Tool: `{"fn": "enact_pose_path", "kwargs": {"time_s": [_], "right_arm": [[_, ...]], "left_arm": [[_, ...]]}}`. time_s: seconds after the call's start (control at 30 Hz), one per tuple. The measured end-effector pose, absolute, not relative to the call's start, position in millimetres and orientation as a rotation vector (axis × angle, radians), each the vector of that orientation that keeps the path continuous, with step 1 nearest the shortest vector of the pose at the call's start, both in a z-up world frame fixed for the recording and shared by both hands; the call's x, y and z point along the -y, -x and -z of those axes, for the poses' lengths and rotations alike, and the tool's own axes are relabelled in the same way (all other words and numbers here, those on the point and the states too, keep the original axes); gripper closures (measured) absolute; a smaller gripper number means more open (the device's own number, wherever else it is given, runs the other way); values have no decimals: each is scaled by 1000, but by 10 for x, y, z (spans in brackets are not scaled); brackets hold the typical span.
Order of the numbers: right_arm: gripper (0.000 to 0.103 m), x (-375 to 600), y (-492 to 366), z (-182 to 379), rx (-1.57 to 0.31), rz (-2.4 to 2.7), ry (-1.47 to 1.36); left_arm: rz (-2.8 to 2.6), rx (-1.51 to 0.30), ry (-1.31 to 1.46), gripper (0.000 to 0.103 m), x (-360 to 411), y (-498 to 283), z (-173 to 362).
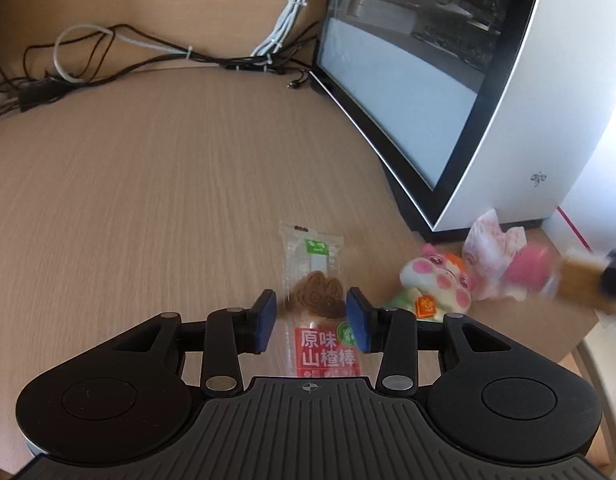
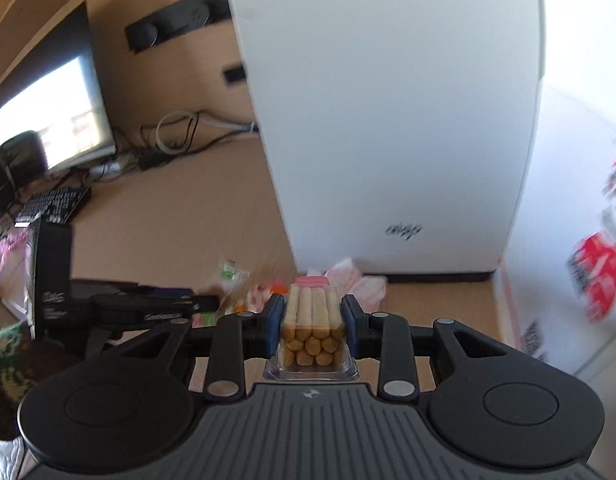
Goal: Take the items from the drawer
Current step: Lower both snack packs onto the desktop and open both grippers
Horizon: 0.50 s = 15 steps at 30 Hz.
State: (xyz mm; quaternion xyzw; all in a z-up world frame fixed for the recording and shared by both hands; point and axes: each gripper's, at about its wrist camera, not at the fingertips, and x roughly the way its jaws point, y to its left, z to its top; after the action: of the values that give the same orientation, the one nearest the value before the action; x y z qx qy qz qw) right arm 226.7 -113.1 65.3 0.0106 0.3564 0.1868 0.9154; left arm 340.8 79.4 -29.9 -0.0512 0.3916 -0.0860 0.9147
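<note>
A clear hawthorn-stick snack packet [image 1: 314,300] with a red label lies flat on the wooden desk [image 1: 148,200]. My left gripper [image 1: 311,322] is open, its blue pads on either side of the packet and apart from it. My right gripper [image 2: 313,320] is shut on a clear cup of biscuit sticks [image 2: 312,320] with a pink lid, held above the desk. The left wrist view shows that cup [image 1: 576,276] blurred at the right edge. A pink and green plush toy [image 1: 440,280] and a pink-white wrapper [image 1: 492,240] lie on the desk near the cup.
A white computer case [image 1: 528,120] with a glass side stands at the right, close behind the items. Cables [image 1: 148,60] run along the back wall. A monitor [image 2: 56,108] and keyboard [image 2: 52,204] sit at the far left. A printed white box [image 2: 588,240] borders the desk's right edge.
</note>
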Motion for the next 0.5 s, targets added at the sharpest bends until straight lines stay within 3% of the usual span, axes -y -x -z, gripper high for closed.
{"fn": "enact_pose_path", "kwargs": {"time_s": [0.5], "right_arm": [[69, 898, -2417, 93, -739, -340, 302]], "left_arm": [[166, -792, 199, 61, -1199, -2908, -45]]}}
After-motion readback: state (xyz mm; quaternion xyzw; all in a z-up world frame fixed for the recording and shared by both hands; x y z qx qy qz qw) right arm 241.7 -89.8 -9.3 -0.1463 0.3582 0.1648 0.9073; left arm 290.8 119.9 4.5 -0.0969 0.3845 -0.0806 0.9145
